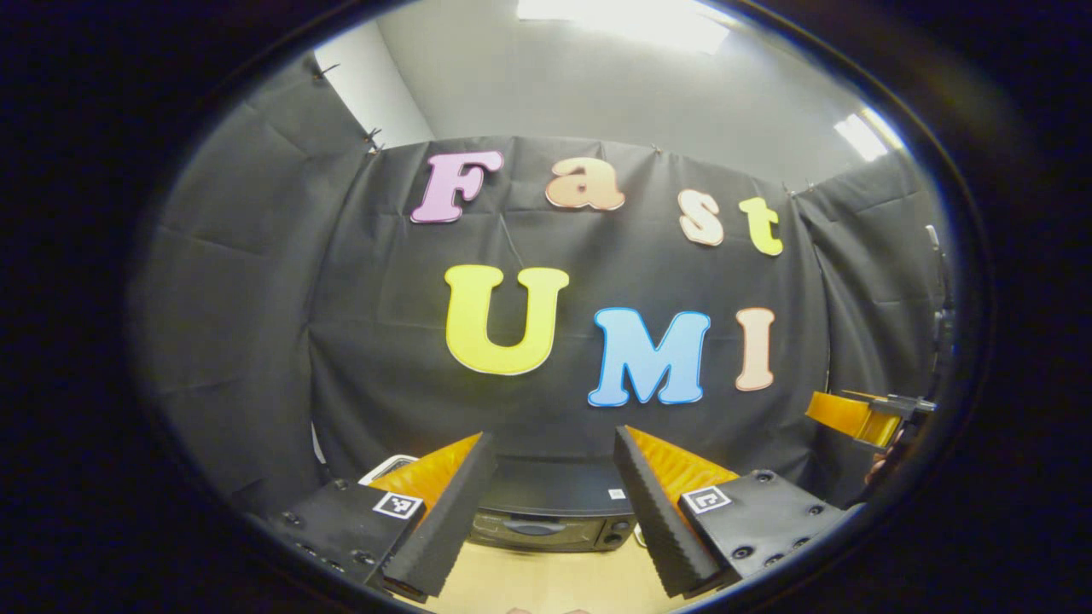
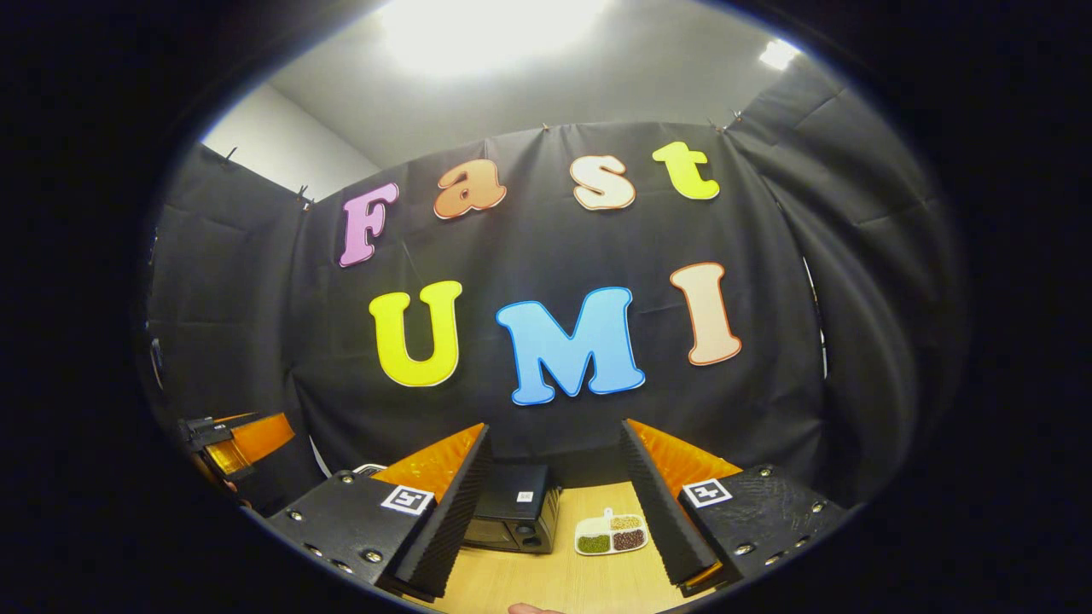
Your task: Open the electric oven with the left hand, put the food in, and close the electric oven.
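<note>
A small black electric oven [image 1: 546,512] stands on the wooden table [image 1: 546,584] against the back wall, its door shut, handle across the front and knobs on its right side. My left gripper [image 1: 554,437] is open and held above and in front of the oven, which appears between its fingers. In the right gripper view the oven [image 2: 512,505] sits left of a white divided dish [image 2: 611,535] holding green, brown and tan grains. My right gripper [image 2: 555,426] is open and empty, well back from both.
The right gripper [image 1: 866,418] hangs at the far right of the left gripper view; the left gripper [image 2: 230,443] hangs at the far left of the right gripper view. A white rim [image 1: 386,467] peeks out behind my left finger. Bare table [image 2: 546,584] lies in front.
</note>
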A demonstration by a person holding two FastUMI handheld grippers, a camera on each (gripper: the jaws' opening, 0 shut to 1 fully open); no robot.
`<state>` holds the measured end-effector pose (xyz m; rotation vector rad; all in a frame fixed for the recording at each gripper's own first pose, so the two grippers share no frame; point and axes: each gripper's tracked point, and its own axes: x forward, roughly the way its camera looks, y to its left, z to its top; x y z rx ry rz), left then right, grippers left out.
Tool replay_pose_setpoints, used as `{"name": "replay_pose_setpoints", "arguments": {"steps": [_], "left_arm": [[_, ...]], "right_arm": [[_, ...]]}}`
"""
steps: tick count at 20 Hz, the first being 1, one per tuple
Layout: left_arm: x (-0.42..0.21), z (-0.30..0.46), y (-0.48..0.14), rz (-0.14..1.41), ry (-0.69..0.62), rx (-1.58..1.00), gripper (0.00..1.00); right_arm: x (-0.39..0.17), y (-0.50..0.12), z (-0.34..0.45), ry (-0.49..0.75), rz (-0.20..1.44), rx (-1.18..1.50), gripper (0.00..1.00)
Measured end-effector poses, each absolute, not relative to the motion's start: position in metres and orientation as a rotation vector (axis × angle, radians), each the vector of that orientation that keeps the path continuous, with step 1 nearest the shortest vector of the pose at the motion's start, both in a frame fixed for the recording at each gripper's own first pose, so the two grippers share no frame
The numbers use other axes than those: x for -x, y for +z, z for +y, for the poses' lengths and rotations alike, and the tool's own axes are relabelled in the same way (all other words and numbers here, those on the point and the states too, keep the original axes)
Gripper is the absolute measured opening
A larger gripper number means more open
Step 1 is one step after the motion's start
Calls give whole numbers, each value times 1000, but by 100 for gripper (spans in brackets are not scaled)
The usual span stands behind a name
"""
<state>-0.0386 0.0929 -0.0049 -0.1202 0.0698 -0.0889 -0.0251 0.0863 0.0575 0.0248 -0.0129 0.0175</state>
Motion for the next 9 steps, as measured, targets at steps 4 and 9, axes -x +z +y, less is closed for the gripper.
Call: {"name": "replay_pose_setpoints", "arguments": {"steps": [4,9], "left_arm": [[34,101,-7,76,-104,117,99],[24,114,-11,88,-145,111,99]], "right_arm": [[29,59,93,-2,-14,-27,90],[32,59,107,-34,-32,-19,91]]}}
